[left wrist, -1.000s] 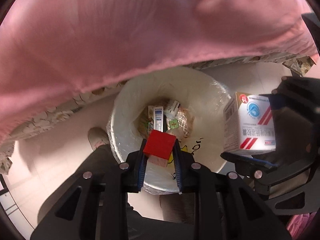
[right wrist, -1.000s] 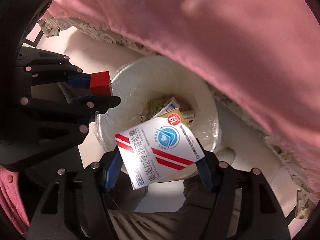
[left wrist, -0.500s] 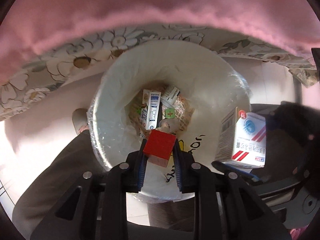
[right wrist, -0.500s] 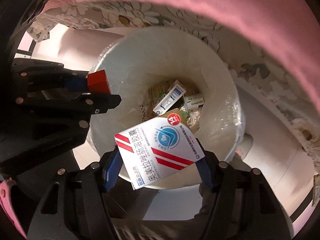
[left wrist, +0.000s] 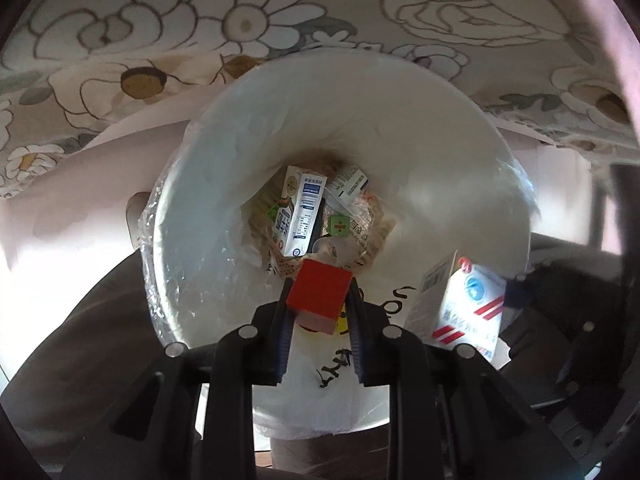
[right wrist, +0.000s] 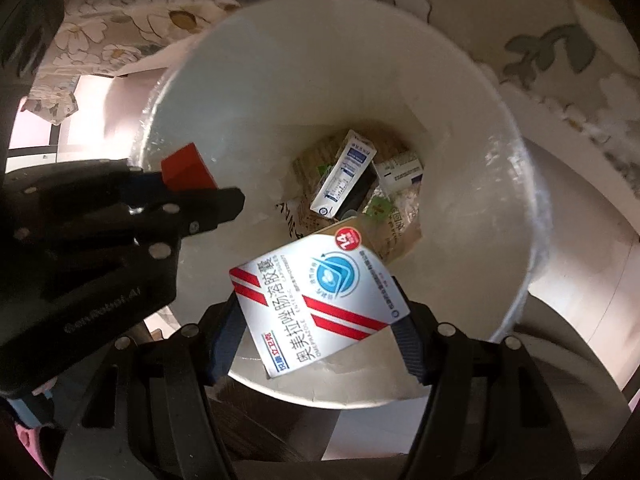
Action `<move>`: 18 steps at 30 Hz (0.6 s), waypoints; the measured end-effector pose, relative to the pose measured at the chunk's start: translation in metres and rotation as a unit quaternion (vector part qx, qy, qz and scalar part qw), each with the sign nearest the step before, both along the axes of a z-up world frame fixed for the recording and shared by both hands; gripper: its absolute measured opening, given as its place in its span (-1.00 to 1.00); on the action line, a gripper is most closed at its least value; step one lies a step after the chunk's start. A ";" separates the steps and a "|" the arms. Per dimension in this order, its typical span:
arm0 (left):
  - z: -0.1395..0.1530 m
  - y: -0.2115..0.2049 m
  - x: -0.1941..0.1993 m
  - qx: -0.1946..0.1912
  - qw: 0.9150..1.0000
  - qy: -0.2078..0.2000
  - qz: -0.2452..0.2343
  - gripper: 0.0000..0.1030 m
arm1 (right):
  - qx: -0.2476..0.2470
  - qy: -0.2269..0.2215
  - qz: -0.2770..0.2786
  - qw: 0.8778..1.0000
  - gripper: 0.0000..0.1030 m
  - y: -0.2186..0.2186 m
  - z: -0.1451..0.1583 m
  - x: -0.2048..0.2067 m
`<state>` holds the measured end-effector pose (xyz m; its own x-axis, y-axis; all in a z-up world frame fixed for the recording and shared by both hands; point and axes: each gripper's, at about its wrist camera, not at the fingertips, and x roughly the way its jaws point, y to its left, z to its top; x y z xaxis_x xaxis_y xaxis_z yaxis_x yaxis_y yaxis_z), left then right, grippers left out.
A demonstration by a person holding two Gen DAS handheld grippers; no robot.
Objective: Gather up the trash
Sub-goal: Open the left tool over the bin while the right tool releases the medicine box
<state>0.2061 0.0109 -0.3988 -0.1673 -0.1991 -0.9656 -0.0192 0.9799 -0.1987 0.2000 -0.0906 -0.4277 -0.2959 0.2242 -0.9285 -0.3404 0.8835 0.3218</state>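
Two items held above white lined bin (left wrist: pixel 192 216). Left gripper (left wrist: pixel 319 300) jaws closed narrow on red block (left wrist: pixel 319 294): rigid, likely light, flat faces grip well. Right gripper (right wrist: pixel 320 320) jaws spread wide, clamping medicine box (right wrist: pixel 320 308) by its ends: thin card, probably crushable.
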 end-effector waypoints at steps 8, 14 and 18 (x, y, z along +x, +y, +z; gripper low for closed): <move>-0.013 0.002 0.002 -0.010 1.000 0.015 0.021 -0.47 | -0.003 0.024 0.005 1.000 0.32 0.007 -0.016 -0.003; -0.013 0.002 0.004 -0.006 1.000 0.013 0.027 -0.03 | -0.011 0.024 0.008 1.000 0.39 0.008 -0.018 -0.002; -0.013 0.002 0.004 -0.005 1.000 0.013 0.025 -0.03 | -0.013 0.024 0.007 1.000 0.39 0.008 -0.019 -0.002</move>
